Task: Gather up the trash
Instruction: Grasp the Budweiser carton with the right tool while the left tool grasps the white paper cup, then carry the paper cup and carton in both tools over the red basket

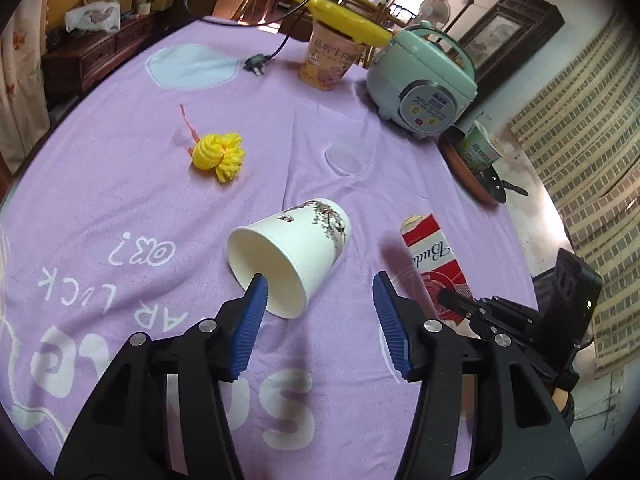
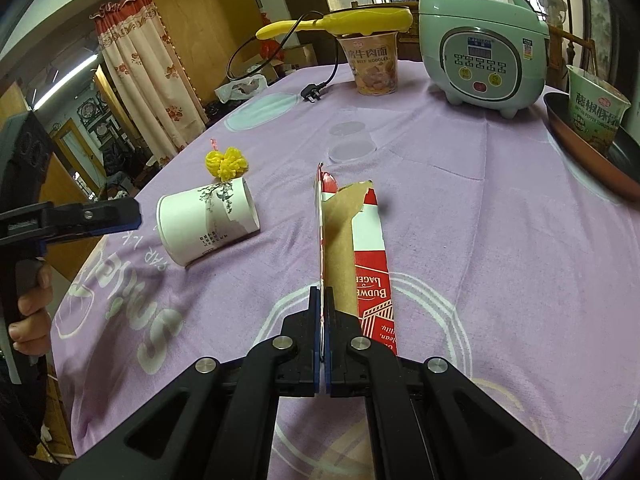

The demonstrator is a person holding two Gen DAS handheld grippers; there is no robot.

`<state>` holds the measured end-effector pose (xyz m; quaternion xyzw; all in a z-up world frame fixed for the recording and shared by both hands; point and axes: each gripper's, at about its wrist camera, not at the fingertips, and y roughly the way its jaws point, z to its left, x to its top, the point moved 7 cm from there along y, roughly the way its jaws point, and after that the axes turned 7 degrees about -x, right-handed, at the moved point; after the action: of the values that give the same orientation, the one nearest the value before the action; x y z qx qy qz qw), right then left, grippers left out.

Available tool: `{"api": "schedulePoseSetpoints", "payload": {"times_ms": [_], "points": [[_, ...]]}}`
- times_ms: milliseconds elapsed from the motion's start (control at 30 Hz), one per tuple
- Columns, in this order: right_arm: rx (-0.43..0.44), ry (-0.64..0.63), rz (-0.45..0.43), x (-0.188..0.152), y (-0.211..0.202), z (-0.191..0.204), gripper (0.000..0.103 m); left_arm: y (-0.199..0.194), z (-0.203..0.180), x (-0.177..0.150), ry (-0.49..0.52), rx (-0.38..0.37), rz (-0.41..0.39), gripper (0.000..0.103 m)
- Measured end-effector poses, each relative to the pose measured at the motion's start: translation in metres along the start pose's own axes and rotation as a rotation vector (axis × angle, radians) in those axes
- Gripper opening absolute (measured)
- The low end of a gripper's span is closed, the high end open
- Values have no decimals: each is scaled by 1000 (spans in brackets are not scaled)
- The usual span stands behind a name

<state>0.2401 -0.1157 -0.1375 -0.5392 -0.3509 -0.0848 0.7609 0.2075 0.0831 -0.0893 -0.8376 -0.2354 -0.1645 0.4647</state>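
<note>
A white paper cup [image 1: 294, 258] with a flower print lies on its side on the purple tablecloth [image 1: 120, 184], mouth toward me. My left gripper [image 1: 318, 288] is open, its left finger tip [image 1: 256, 292] at the cup's rim. The cup also shows in the right wrist view [image 2: 206, 224]. My right gripper [image 2: 322, 300] is shut on a flattened red and white Budweiser carton [image 2: 352, 240], gripping its edge; the carton shows in the left wrist view [image 1: 436, 264]. A yellow knotted rope bundle [image 1: 218, 154] and a clear plastic lid [image 1: 344, 158] lie farther back.
A mint rice cooker [image 2: 484, 40] stands at the back right. An instant noodle cup [image 2: 374, 64] with a yellow utensil on top stands beside it, a black plug and cord nearby. A pan [image 2: 588, 140] holding another noodle cup sits at the right edge.
</note>
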Motion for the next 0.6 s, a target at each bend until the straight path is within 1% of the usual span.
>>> {"api": "schedulePoseSetpoints", "payload": {"times_ms": [133,267,300,333,367,400,433,467,533,600], "points": [[10,2,1,-3,3,0,2,22,7,2,-50,-22,47,55],[7,7,9,-4,8,-3,2,39,8,8,-74,-36,48,55],[5,8,13,-5,10,-4,2,45,8,9,-87,-48,52,52],[5,10,16,-5,11,-5,2,48,8,9,-90,-46,56,47],[5,10,18,-6,11,-5,2,51,7,10,-84,-37,58,36],[5,9,19,-6,11,-5,2,54,6,9,-73,-35,69,19],[4,8,17,-5,11,-4,2,56,2,7,-64,-48,79,7],[3,6,14,-5,9,-4,2,55,0,6,-48,-36,74,6],[3,3,13,-4,8,-3,2,48,-6,5,6,11,45,5],[-8,-6,13,-5,6,-1,2,38,-10,4,43,32,26,5]]}}
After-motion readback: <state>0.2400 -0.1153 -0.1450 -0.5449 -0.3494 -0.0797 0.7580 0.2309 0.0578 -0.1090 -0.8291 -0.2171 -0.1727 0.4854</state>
